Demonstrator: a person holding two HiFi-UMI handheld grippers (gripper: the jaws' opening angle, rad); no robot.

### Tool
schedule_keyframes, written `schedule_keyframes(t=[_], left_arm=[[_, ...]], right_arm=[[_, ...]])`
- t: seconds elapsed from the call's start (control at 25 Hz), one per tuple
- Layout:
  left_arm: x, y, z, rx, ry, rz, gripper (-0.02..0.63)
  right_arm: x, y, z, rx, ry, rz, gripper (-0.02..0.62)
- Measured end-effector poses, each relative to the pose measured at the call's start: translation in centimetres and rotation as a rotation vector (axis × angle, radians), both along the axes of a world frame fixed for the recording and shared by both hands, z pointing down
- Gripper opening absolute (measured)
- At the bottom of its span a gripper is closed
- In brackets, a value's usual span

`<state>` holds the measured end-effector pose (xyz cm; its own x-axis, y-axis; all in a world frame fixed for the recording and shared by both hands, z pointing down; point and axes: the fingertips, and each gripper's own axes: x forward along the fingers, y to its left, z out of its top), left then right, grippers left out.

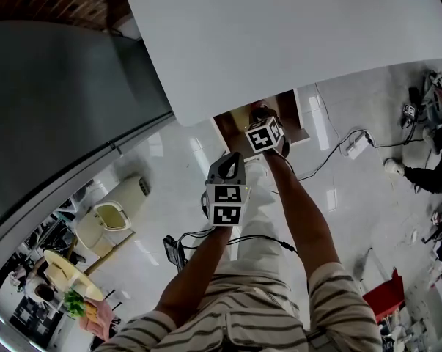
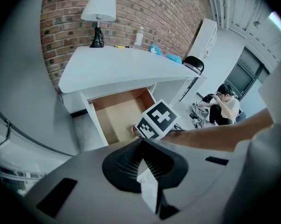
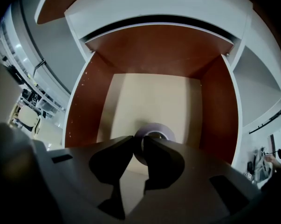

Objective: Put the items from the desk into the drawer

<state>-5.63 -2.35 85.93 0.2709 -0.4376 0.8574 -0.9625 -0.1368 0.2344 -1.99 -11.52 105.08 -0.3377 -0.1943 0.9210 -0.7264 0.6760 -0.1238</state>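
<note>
The drawer (image 1: 235,121) stands open under the white desk (image 1: 279,35). My right gripper (image 3: 138,146) reaches down into it and is shut on the wall of a greyish-purple tape roll (image 3: 166,130), low over the pale drawer floor (image 3: 154,97). In the head view the right gripper (image 1: 260,119) is at the drawer mouth. My left gripper (image 1: 226,171) hangs back, in front of the drawer, jaws together with nothing seen held. In the left gripper view, the left gripper (image 2: 142,146) points at the drawer (image 2: 114,118), with the right gripper's marker cube (image 2: 156,120) just beyond it.
On the desk stand a white lamp (image 2: 98,13), a clear bottle (image 2: 139,35) and a blue item (image 2: 167,56), against a brick wall. A person (image 2: 224,105) sits at the right. Cables (image 1: 338,152) and a power strip lie on the shiny floor.
</note>
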Motion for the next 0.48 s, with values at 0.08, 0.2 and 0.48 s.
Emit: schedule_keyframes(t=[0.08, 0.2, 0.48], left_arm=[[-0.2, 0.0, 0.1, 0.001, -0.001, -0.003, 0.006], [-0.5, 0.0, 0.2, -0.003, 0.0, -0.012, 0.006], [-0.2, -0.2, 0.1, 0.005, 0.001, -0.012, 0.006]], right_arm=[[-0.1, -0.1, 0.2, 0.0, -0.001, -0.004, 0.077], [-0.4, -0.3, 0.5, 0.005, 0.0, -0.013, 0.077], [-0.2, -0.3, 1.2, 0.002, 0.01, -0.016, 0.077]])
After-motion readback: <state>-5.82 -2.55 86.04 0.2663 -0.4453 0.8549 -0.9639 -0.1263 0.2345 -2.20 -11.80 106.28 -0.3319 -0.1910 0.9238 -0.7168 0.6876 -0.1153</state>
